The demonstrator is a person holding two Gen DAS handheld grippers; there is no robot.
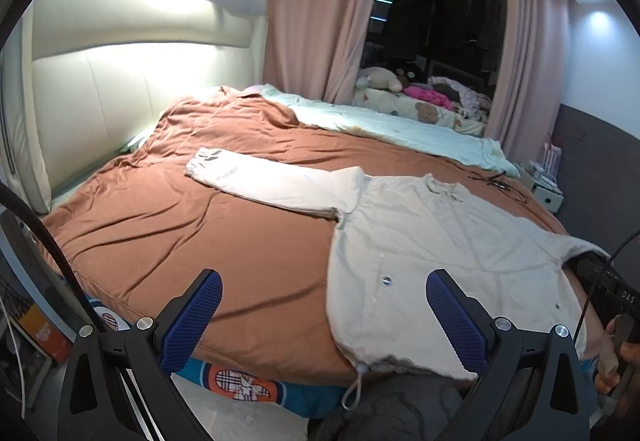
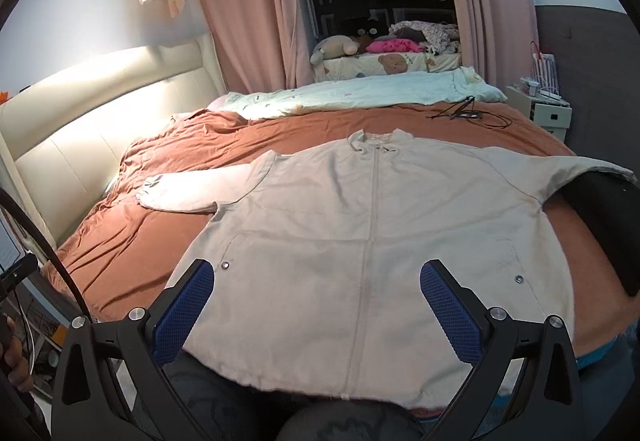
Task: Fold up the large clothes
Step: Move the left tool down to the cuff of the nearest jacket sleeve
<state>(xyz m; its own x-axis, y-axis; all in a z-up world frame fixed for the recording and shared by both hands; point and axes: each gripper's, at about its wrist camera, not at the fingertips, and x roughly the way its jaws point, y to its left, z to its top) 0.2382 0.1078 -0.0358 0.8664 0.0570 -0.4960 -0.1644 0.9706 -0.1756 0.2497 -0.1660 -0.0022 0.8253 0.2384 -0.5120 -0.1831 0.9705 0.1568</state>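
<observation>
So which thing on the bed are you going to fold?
Find the big bed with the rust-brown sheet. The cream jacket lies spread flat on its near half, zip up the front, sleeves out. It's the only pale garment there; the mint quilt lies farther back.

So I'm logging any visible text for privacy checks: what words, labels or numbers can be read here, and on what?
"DAS" – white letters on the black device at the right edge of the left wrist view; any further letters run out of frame.
Orange box on the floor at the left: print too blurred to read.
Jacket: no readable label; the neck tag is too small.
</observation>
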